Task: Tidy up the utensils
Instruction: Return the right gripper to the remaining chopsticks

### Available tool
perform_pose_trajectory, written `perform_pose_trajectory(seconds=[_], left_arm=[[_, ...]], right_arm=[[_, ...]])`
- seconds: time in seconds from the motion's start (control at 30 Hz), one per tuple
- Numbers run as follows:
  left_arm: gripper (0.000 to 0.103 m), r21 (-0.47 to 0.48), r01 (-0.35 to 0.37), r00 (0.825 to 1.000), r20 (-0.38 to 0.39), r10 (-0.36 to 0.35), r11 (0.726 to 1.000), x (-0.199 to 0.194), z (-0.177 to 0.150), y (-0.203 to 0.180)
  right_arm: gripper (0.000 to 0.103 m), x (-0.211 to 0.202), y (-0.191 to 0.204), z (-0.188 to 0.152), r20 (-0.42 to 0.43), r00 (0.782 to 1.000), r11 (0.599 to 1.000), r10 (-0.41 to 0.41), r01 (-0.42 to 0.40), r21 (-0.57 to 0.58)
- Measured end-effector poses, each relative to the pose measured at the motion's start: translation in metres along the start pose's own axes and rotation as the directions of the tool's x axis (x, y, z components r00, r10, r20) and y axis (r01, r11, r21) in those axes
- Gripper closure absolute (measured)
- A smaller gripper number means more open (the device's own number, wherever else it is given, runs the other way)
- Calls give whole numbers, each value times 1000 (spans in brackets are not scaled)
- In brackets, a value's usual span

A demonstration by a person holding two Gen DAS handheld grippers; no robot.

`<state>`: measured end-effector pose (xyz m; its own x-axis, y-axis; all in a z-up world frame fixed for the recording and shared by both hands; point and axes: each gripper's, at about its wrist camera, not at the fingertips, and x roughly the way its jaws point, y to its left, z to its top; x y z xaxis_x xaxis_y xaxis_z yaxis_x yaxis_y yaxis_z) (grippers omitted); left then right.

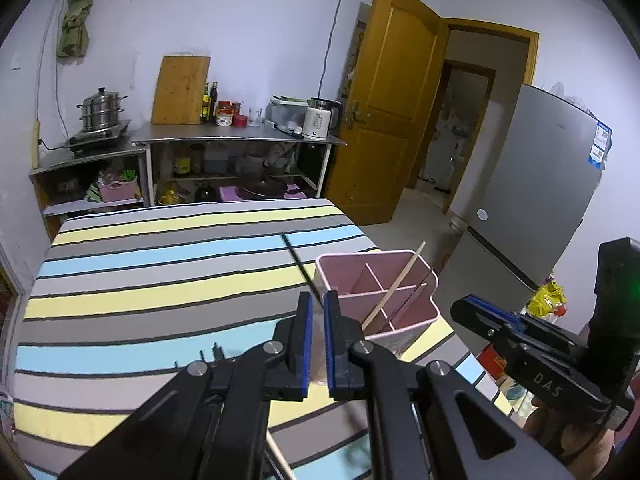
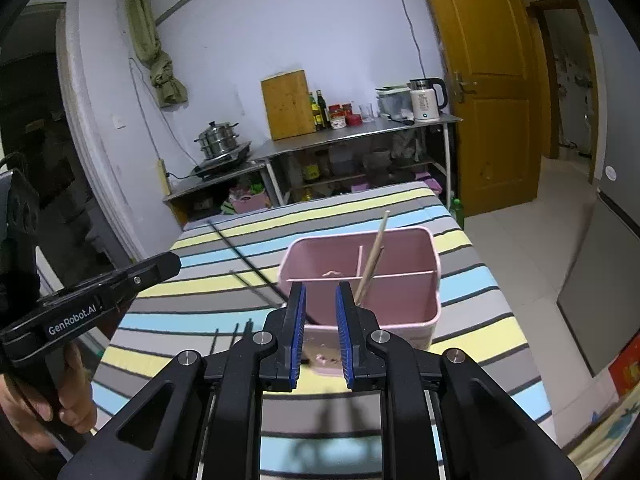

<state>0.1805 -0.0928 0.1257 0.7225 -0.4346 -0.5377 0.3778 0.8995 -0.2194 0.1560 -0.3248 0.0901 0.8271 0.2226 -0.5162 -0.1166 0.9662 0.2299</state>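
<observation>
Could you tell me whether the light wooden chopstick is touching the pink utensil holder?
Touching. In the left wrist view, the wooden chopstick stands inside the pink holder, leaning across a divider.

The striped fabric tablecloth [image 1: 160,280] carries bands of grey, pale yellow and sky blue, edged by thin dark lines. On it stands the pink plastic divided utensil caddy [image 2: 400,304], a dusty rose inside and lighter pink along its rim. A pale tan wooden chopstick [image 1: 394,286] leans in it, and a thin black chopstick [image 1: 302,266] lies across the stripes. The left gripper [image 1: 317,344] and the right gripper [image 2: 321,334] are both matte black with bright blue finger pads [image 2: 345,344]. The panelled wooden door [image 1: 390,108] is honey yellow-brown, the tall refrigerator [image 1: 532,184] silver-grey, the wall pale lilac-white.
</observation>
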Motion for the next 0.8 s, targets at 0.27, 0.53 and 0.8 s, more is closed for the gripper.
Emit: perform_pose_trajectory(seconds=[0.27,0.53,0.8], left_arm=[[97,-9,-34,999,25,34,999,-29,-25,12],[97,-32,-94,995,18,94,995,-49,-64,35],[97,-64,-126,992,-17,126,990,-52,-96,56]], right_arm=[[87,-14,24,-17,1,999,999,34,-34,-34],[87,-19,42,-44,-24,997,996,71,-73,-50],[87,-12,51,-70,-66,993,993,93,-98,-65]])
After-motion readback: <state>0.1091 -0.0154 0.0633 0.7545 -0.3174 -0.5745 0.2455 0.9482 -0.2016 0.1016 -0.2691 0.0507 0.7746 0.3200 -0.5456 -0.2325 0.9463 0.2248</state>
